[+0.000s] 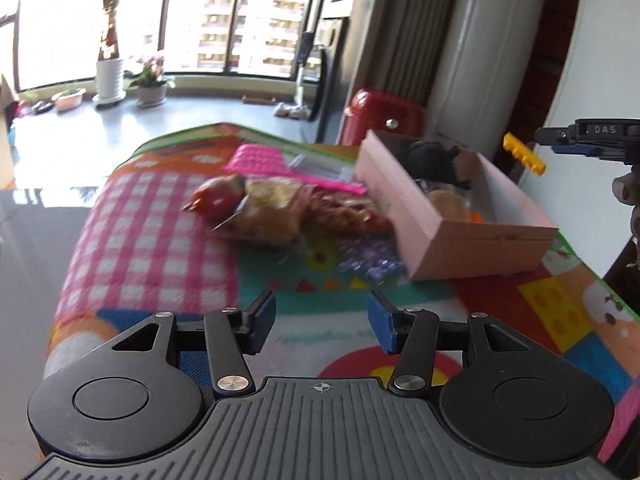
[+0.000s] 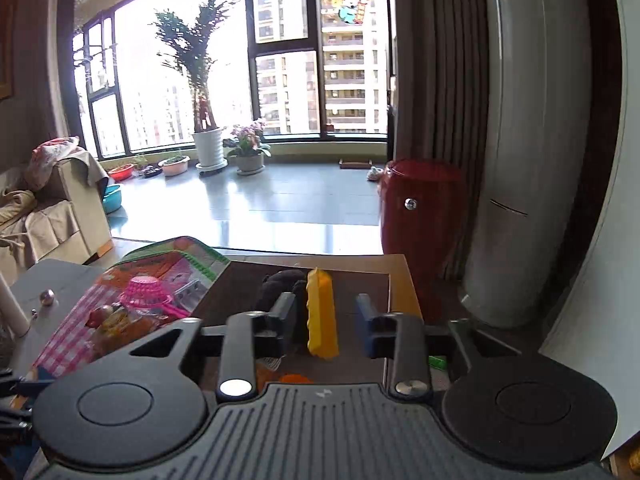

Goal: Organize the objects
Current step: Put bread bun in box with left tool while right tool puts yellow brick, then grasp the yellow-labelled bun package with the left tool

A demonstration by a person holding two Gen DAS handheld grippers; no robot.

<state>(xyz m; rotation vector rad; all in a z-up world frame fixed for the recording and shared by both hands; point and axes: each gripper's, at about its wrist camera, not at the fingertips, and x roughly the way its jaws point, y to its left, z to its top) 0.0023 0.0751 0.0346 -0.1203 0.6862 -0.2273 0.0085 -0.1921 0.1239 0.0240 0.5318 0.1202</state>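
A pink open box [image 1: 424,216] sits on the colourful mat [image 1: 160,240]; it holds a dark plush toy [image 1: 434,158] and other small items. My right gripper [image 2: 326,318] is over the box [image 2: 394,280], its jaws apart, with a long yellow toy brick [image 2: 322,314] between them; the brick touches neither pad clearly. The brick also shows in the left wrist view [image 1: 524,154], above the box's far side. My left gripper [image 1: 322,316] is open and empty, low over the mat's near part. A wrapped toy bundle [image 1: 280,208] and a pink basket [image 1: 260,160] lie left of the box.
A red cylindrical bin [image 2: 420,216] stands behind the table, beside a tall white appliance [image 2: 528,160] and curtains. Potted plants [image 2: 208,148] line the window. A sofa [image 2: 48,216] is at the left. The table edge [image 1: 36,240] drops off left of the mat.
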